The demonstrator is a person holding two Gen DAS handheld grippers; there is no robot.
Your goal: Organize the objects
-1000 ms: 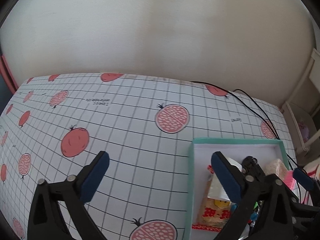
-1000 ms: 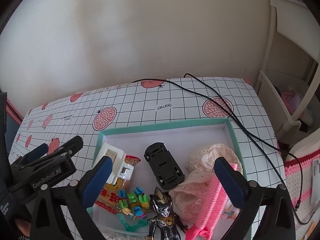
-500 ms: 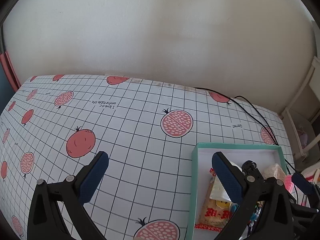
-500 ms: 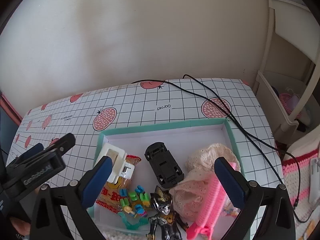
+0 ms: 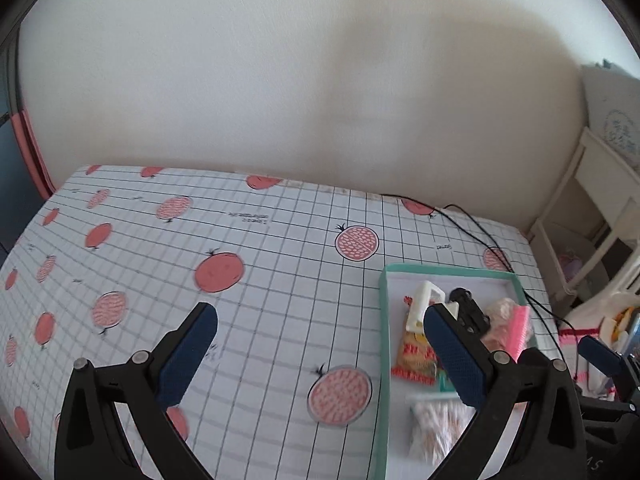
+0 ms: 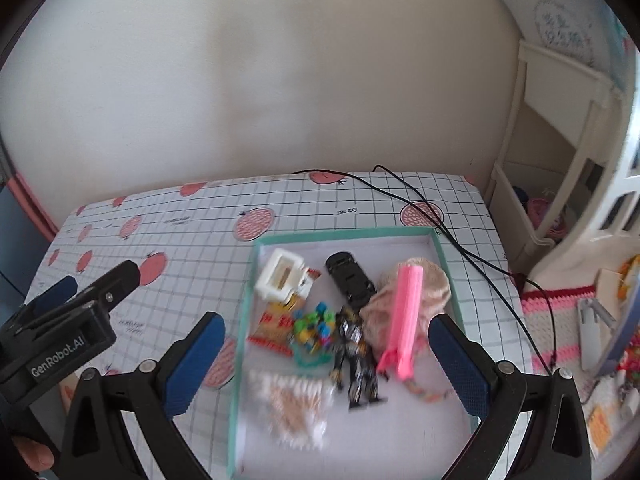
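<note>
A teal-rimmed tray [image 6: 344,235] of toys sits on the bench [image 5: 240,264], right side. The right tongs [image 6: 328,364] hang wide open and empty above it, framing a black figure [image 6: 356,356] and pink comb [image 6: 404,316]. The left tongs [image 5: 316,356], also wide open and empty, hover left of the tray; their body reads "GenRobot.AI"

Soft, even daylight; faint shadows on the pale wall [image 5: 320,80] beyond the jaws. Fisheye bends the edges; motion blur smears the nearest objects between them.
</note>
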